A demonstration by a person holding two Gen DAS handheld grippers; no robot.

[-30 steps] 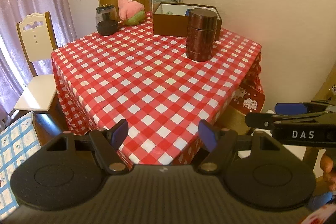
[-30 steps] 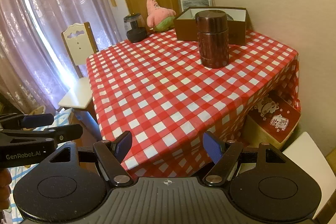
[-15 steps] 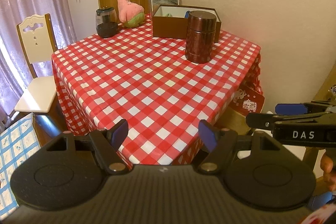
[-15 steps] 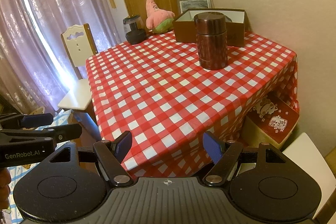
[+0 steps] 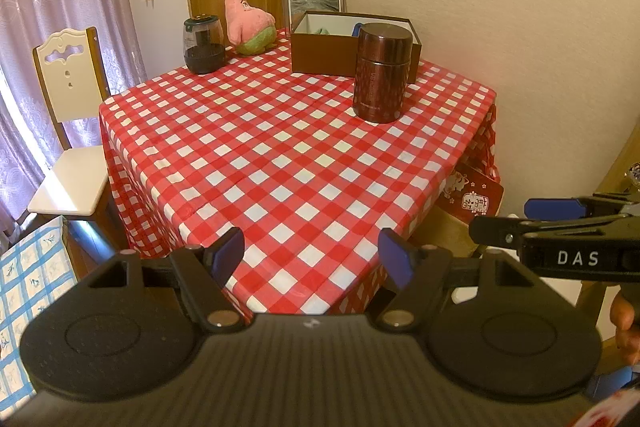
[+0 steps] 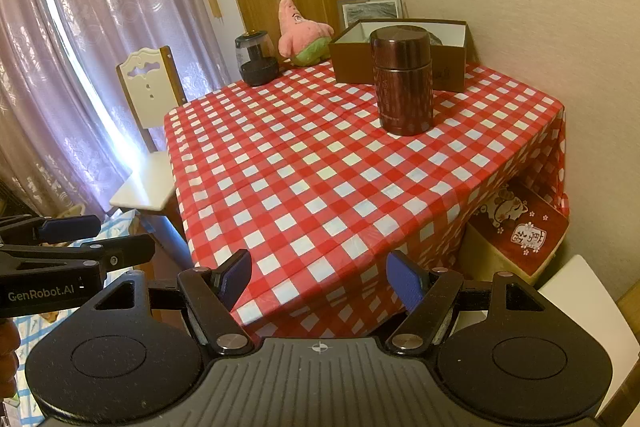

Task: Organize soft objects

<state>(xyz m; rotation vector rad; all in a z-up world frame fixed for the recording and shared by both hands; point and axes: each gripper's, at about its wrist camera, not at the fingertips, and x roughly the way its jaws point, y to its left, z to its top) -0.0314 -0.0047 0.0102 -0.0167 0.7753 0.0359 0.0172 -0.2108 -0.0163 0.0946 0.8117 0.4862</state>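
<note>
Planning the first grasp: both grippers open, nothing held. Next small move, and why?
Probably carry the left gripper forward over the table toward the pink plush. It is the only soft thing still out, standing at the far edge beside the open box, and both grippers hang at the near edge. The right gripper would have to pass the brown canister.

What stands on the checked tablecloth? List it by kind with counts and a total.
Plush toy: 1
Brown box: 1
Brown canister: 1
Dark glass jar: 1
Framed picture: 1
Total: 5
</note>
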